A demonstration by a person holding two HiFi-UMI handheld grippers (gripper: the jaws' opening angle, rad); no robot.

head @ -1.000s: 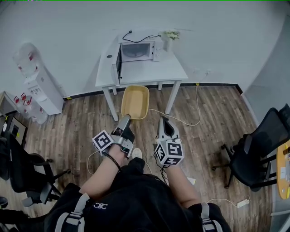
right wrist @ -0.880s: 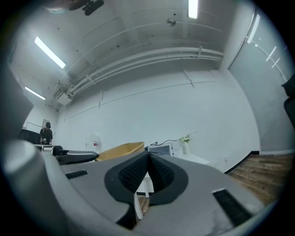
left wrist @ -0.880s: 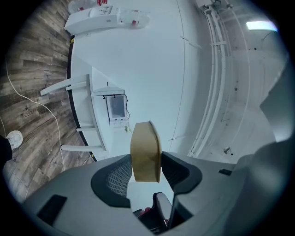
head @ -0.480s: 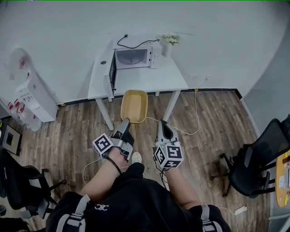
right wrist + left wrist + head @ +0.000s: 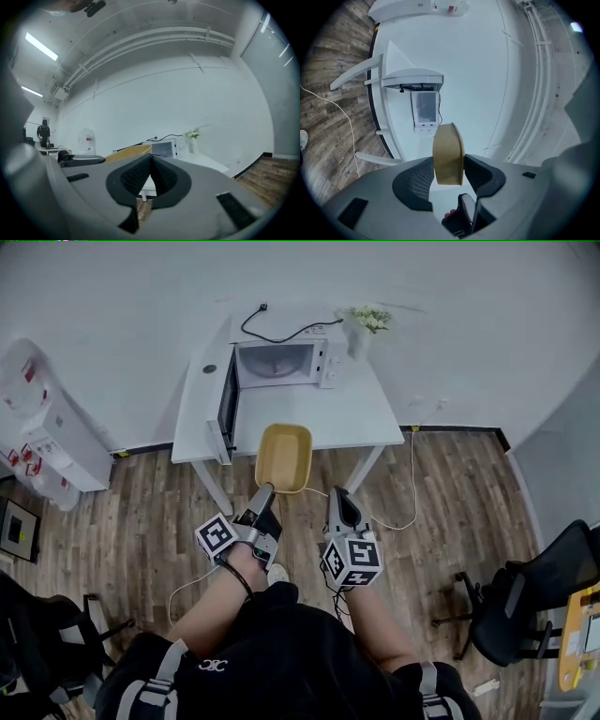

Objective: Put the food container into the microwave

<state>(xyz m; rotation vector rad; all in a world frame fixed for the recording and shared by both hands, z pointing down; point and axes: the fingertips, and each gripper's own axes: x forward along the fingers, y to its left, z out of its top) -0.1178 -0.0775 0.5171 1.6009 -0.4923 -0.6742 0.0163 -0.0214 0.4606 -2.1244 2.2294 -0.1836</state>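
Observation:
A tan, empty food container point(image 5: 284, 457) is held out in front of me, its near rim clamped in my left gripper point(image 5: 262, 496). In the left gripper view the container point(image 5: 448, 159) stands edge-on between the two pads. The white microwave point(image 5: 281, 363) sits at the back of a white table point(image 5: 361, 412) with its dark door point(image 5: 226, 406) swung open to the left. The container's far end hangs over the table's front edge. My right gripper point(image 5: 339, 509) is beside the left one, jaws shut with nothing between them point(image 5: 149, 174).
A small vase of flowers point(image 5: 364, 326) stands right of the microwave. A water dispenser point(image 5: 42, 432) is against the wall at left. Office chairs point(image 5: 530, 601) stand at the right and lower left. A cable point(image 5: 404, 486) trails over the wooden floor.
I have walked closer to the table. The container, carried in the left gripper, has moved forward until it overlaps the table's front edge. The right gripper has kept its place beside it.

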